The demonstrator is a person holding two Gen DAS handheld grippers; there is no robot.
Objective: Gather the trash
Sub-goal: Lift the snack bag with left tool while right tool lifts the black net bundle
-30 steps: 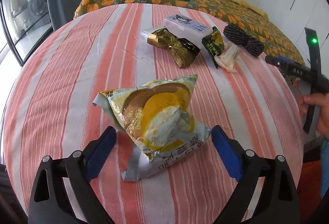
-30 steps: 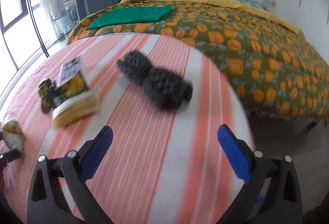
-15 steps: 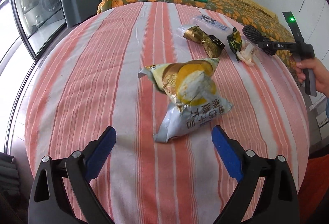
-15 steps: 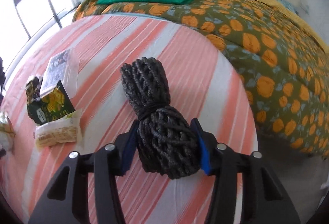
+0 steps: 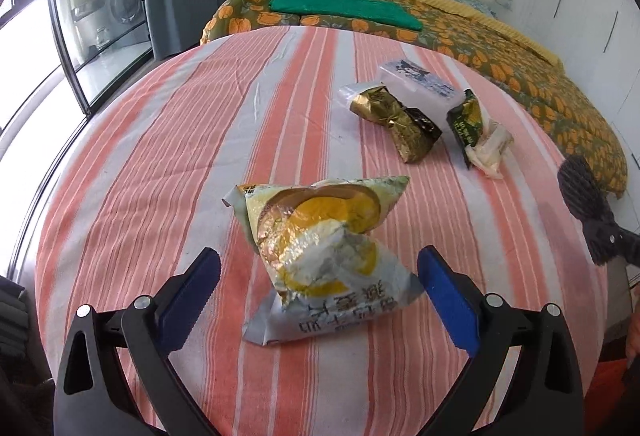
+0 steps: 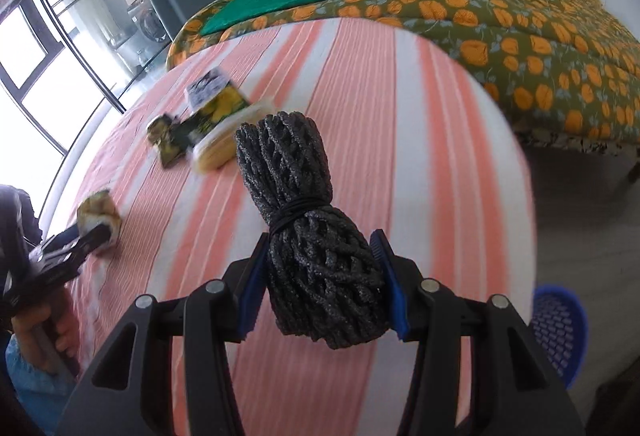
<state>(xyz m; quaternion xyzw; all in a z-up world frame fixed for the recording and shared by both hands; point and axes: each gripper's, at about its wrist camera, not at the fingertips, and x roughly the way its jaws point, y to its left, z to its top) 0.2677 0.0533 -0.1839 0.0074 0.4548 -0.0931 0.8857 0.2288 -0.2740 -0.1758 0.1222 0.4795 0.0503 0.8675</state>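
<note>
Right tongs (image 6: 322,282) clamped on the lower half of a black mesh bundle (image 6: 308,220); both blue pads press into its sides, and the bundle is lifted clear of the striped counter (image 6: 420,116), its top half standing free above the pads. Jaws roughly half spread around it.

Left tongs (image 5: 318,296) spread wide; their jaws have just been opening a little further. A crumpled snack bag (image 5: 320,256) lies on the counter between the pads, neither pad touching it. Further back: a gold wrapper (image 5: 396,120), a green wrapper (image 5: 468,120) and a small clear box (image 5: 416,88), close together.

A blue basket (image 6: 560,328) shows low at the right edge of the right wrist view, below the counter edge; probably the bin, though I cannot be sure.

Risks, as I judge them:
- The mesh is soft and springy. It could squeeze out of the pads if the hand swings fast.
- The free top half is heavy-looking and may tip the bundle sideways in the grip.
- A release short of the basket drops it on the floor.
- The snack bag is puffed and slick. Closing on its loose foil corner rather than its body could let it slide or tear free.
- The bag sits slightly nearer the right pad, so one pad may push it before the other meets it.
</note>
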